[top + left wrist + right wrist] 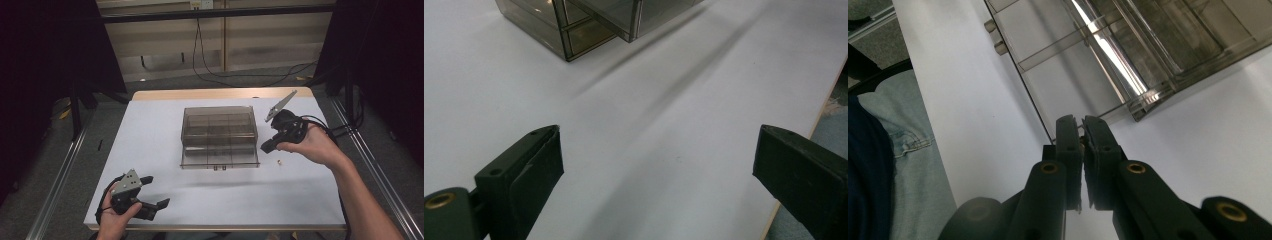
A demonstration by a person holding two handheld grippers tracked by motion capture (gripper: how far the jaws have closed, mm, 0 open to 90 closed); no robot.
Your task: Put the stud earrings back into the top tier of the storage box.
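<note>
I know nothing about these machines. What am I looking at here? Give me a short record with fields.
Setting: white table with a person's hands coming in from the near edge
Main thing: clear smoky plastic organiser box with compartments, its lid open, mid-table
Small item: tiny pale piece on the table right of the box
Left tongs: jaws wide apart, nothing between them, near the front edge
Right tongs: jaws closed together, held above the table beside the box's right side; whether they pinch something small is unclear
</note>
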